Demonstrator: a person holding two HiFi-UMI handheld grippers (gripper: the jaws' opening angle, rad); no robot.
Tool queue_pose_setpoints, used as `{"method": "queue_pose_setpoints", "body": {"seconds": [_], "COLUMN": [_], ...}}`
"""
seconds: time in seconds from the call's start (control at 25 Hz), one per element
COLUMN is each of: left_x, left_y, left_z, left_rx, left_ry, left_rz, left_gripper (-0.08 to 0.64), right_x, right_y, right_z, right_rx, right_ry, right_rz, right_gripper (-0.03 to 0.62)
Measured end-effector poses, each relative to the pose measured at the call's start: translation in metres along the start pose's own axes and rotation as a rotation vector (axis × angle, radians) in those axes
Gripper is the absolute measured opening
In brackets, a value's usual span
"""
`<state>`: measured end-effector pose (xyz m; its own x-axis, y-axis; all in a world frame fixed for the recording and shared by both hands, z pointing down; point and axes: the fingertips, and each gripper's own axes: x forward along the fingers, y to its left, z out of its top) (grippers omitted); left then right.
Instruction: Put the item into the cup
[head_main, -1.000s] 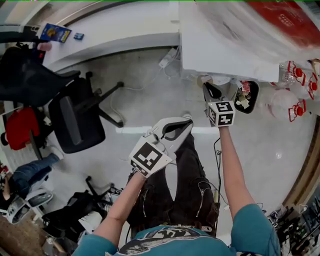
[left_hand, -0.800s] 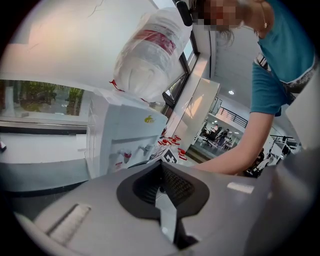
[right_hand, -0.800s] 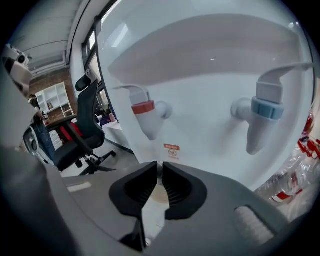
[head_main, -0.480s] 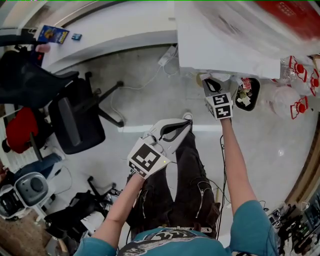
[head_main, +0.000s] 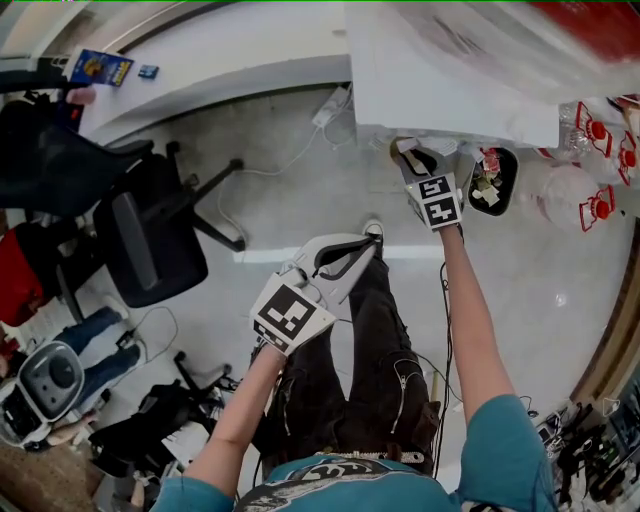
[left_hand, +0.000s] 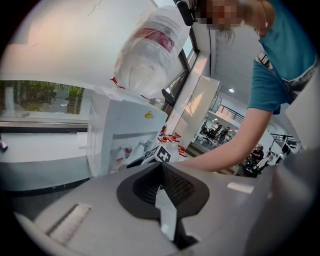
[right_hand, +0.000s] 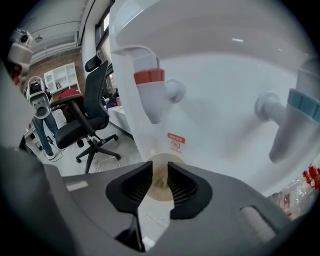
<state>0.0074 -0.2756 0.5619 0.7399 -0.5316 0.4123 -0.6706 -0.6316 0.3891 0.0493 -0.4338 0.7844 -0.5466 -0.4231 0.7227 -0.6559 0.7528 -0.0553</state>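
Note:
A beige paper cup (right_hand: 161, 170) stands under the dispenser's red tap (right_hand: 148, 82). A small pale item (right_hand: 159, 181) lies inside the cup. My right gripper (right_hand: 155, 176) hangs just above the cup's mouth. Its jaws are opening and nothing is pressed between the pads. In the head view the right gripper (head_main: 412, 158) reaches under the white dispenser (head_main: 440, 90), and the cup (head_main: 400, 148) shows only as a tan edge. My left gripper (head_main: 366, 244) is held low over the person's legs, shut and empty.
A blue tap (right_hand: 301, 106) sticks out to the right of the red one. A black bin (head_main: 492, 185) with scraps stands right of the dispenser, with water bottles (head_main: 590, 205) beyond. A black office chair (head_main: 150, 235) stands to the left and a power strip (head_main: 332, 105) lies on the floor.
The right gripper has moved forward and a little left, further under the dispenser. The left gripper has barely shifted.

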Motion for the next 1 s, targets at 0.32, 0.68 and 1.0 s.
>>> {"method": "queue_pose_setpoints", "body": {"seconds": [0.32,0.68,1.0], "left_x": [-0.008,-0.019,-0.033], "left_y": [-0.003,-0.013,-0.023], "left_z": [0.003,0.011,0.023], "left_rx": [0.02,0.071,0.114], "left_ry": [-0.006,-0.005,-0.016], "left_rz": [0.007,-0.02,-0.032], "left_gripper": [0.002,0.002,0.002], "right_x": [-0.017,-0.077,-0.146], "right_y": [0.01,0.038,0.08], "right_z": [0.001,0.028,0.059], "right_rx": [0.018,0.099,0.119], "right_ry": [-0.002,-0.093,-0.18], "right_rz": [0.012,0.023,0.033], "right_gripper": [0.098,0.098,0.098]}}
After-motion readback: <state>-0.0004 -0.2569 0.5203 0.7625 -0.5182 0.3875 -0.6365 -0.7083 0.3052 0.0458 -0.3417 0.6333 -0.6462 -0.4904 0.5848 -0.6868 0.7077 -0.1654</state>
